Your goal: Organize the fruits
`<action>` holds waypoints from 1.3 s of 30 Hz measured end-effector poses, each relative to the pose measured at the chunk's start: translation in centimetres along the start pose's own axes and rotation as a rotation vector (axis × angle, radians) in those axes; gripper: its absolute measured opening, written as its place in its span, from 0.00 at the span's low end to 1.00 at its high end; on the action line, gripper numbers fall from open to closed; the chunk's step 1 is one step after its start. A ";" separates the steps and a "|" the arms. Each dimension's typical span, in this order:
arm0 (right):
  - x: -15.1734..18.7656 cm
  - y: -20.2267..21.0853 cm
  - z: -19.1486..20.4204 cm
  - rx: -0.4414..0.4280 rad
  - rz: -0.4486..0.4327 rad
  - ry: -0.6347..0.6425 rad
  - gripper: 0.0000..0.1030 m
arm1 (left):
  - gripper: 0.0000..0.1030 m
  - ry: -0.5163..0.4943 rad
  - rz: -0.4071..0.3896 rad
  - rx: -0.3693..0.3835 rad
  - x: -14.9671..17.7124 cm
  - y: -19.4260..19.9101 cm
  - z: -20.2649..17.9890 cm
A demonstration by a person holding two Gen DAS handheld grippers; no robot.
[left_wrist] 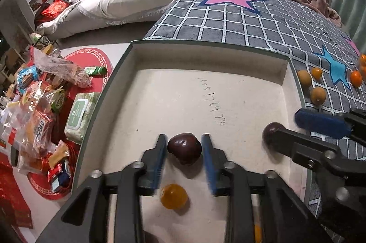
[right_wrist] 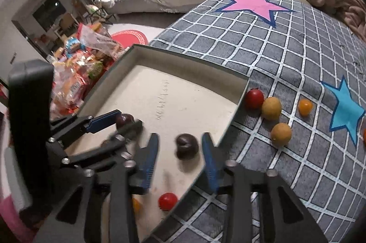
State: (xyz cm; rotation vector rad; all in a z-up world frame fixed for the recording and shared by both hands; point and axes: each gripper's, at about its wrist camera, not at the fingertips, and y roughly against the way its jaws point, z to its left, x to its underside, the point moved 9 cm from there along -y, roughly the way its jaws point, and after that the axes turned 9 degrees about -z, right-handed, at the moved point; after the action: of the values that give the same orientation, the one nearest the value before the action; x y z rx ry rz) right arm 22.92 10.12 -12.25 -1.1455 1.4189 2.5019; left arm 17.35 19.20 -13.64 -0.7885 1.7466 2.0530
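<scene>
Nearest the left wrist camera, a glossy orange fruit (left_wrist: 173, 196) is resting on the floor of the shallow box (left_wrist: 205, 46), and a small red tomato (right_wrist: 168, 201) is lying there too. The left gripper (left_wrist: 184, 159) is standing part-open around a dark, smooth plum (left_wrist: 184, 148), pads clear of its skin. Beside it the right gripper (right_wrist: 180, 158) is likewise straddling a 2nd dark plum (right_wrist: 187, 146) with gaps either side, so neither is gripping. By my reckoning 4 fruits are already sitting in the matte, cream-lined, hard-walled box. Further out, at least 4 are waiting on the plush grey checked blanket (right_wrist: 286, 64): a red tomato (right_wrist: 254, 98) against the box wall, 2 dull tan round fruits (right_wrist: 271, 108), and a small shiny orange one (right_wrist: 305, 107).
</scene>
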 end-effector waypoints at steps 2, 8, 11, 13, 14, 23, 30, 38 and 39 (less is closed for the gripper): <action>-0.1 0.4 0.4 0.001 -0.011 0.007 0.59 | 0.81 0.003 -0.036 -0.015 -0.2 0.6 0.2; 0.3 1.6 0.8 0.034 -0.016 0.023 0.77 | 0.81 -0.006 -0.047 0.004 0.1 1.8 -0.3; 0.9 2.2 0.5 0.067 -0.004 0.026 0.81 | 0.81 0.007 -0.034 0.022 0.6 2.3 -0.5; 1.1 2.6 0.3 0.084 0.005 0.028 0.86 | 0.81 0.015 -0.019 0.030 1.1 2.6 -0.6; 1.3 2.9 0.1 0.101 0.010 0.033 0.90 | 0.81 0.022 -0.011 0.036 1.4 2.8 -0.7; 3.0 4.5 0.1 0.130 0.053 0.042 1.00 | 1.00 0.060 0.007 0.057 3.3 4.7 -1.1; 4.3 5.3 0.8 0.121 0.070 0.039 1.00 | 1.00 0.050 0.018 0.035 4.6 5.8 -1.2; 5.1 5.9 1.4 0.145 0.073 0.069 1.00 | 1.00 0.051 0.005 0.036 5.9 7.4 -1.4; 5.1 5.9 1.5 0.146 0.073 0.071 1.00 | 1.00 0.055 0.006 0.033 6.1 7.6 -1.3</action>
State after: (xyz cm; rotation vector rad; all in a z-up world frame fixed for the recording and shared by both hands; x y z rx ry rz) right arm 16.10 6.29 -10.70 -1.1866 1.6600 2.3784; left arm 8.37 15.85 -11.43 -0.8379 1.8093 2.0189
